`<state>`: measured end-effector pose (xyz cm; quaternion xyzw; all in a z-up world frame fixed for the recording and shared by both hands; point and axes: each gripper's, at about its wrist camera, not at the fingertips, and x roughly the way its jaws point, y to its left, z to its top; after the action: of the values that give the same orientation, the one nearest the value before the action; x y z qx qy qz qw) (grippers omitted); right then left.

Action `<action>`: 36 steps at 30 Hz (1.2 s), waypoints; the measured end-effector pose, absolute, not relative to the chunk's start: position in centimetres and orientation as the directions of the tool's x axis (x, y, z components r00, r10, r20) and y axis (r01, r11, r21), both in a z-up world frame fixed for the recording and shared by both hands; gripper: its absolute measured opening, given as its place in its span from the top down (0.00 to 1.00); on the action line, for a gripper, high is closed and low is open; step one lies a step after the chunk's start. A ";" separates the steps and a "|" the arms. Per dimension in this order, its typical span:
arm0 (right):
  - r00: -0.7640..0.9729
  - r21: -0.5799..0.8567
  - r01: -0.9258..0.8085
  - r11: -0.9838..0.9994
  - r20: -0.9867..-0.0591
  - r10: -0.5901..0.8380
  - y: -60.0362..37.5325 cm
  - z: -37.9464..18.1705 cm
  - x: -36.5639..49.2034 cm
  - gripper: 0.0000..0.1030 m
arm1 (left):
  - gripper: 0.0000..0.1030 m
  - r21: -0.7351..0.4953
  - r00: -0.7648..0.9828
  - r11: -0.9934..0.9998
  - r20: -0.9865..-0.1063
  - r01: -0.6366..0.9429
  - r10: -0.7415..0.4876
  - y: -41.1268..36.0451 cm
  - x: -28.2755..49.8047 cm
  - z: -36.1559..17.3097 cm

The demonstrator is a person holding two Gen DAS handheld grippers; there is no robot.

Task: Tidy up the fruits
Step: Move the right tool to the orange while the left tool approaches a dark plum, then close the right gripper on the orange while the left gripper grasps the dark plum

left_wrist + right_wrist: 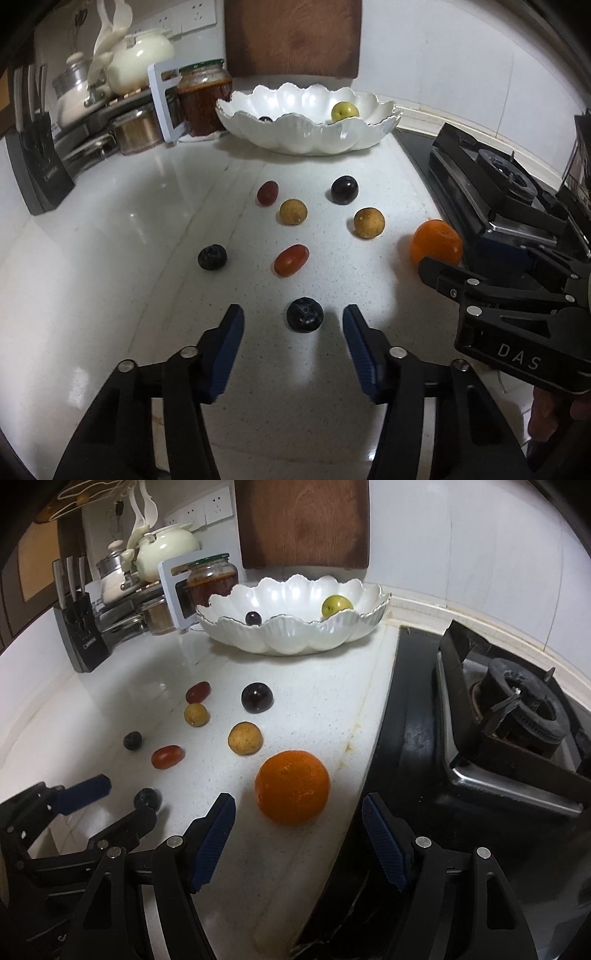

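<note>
My left gripper (293, 325) hangs low over the white worktop (129, 229) with its jaws apart, and a blueberry (305, 315) sits on the stone right between the blue pads (354, 332), level with their tips; I see a gap on either side of it, so neither pad presses on it. My right gripper (299, 812) points down near the worktop's right edge, where the black gas stove (498, 720) begins, and its jaws stand wide apart too. The orange (291, 786) lies just ahead of those fingertips and roughly centred between them, not touched by either pad. The remaining loose fruit is spread over the middle of the worktop: a second blueberry (212, 257) toward the left, a red grape tomato (291, 260) beyond the near blueberry, two tan longans (293, 212) (369, 223), a dark red grape (267, 193) and a dark round grape (344, 189) farther back. At the back edge, against the wall, stands the white scalloped bowl (306, 136), which already holds a green-yellow fruit (344, 112) on its right side and a small dark grape (253, 619) on its left. A wooden cutting board (291, 37) leans on the wall behind the bowl, a jar of red sauce (204, 99) stands just to its left, and a knife block (79, 635) occupies the back left corner.
</note>
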<state>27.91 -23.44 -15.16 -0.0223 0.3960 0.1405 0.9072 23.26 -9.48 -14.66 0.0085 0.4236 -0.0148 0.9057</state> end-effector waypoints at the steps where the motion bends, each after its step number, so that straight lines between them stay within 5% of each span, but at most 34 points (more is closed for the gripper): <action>1: 0.646 0.074 -0.271 0.960 -0.725 0.238 -23.4 -15.2 28.1 0.30 | 0.51 -0.006 0.638 1.000 -0.770 0.029 -0.024 -9.4 23.4 -14.8; 17: 0.618 0.092 -0.279 0.956 -0.744 0.252 -23.1 -16.1 29.3 0.53 | 0.77 -0.026 0.615 0.999 -0.787 0.043 -0.048 -9.7 24.2 -15.6; 36: 0.639 0.112 -0.269 0.956 -0.722 0.265 -23.1 -14.9 28.3 0.57 | 0.78 -0.060 0.651 0.997 -0.755 0.049 -0.077 -8.7 24.4 -13.7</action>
<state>28.34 -23.07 -14.90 -0.0029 0.3983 0.1475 0.9053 24.37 -8.74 -13.71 -0.0173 0.4160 -0.0347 0.9085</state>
